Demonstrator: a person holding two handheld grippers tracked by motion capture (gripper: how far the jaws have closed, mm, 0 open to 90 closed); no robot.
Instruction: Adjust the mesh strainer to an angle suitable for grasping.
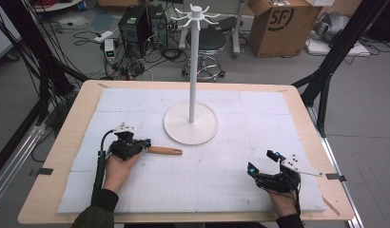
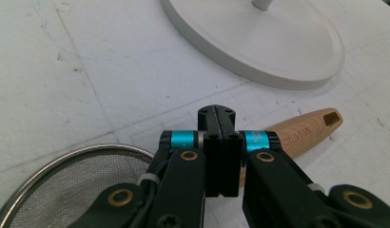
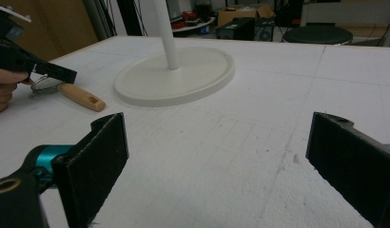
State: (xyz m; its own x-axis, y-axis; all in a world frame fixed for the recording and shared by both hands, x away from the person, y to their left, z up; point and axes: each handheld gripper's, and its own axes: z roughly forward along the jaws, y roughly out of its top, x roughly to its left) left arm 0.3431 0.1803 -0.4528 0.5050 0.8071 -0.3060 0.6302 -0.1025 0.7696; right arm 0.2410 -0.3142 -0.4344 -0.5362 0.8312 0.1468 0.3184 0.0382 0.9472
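Strainer gripped at the bench's left

Left claw (image 2: pixel 220 156) clamps the wooden-handled strainer (image 2: pixel 69 185), mesh bowl empty; right claw (image 3: pixel 217 161) gapes wide, holding nothing, near right.

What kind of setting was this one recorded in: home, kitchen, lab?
Most likely a lab or workshop, not a kitchen: computer towers and loose cables sit on the floor behind the table, beside a cardboard box and black rig frames.

Left gripper (image 1: pixel 144 142) low, jaws pressed together; right gripper (image 1: pixel 260 161) level, jaws wide apart.
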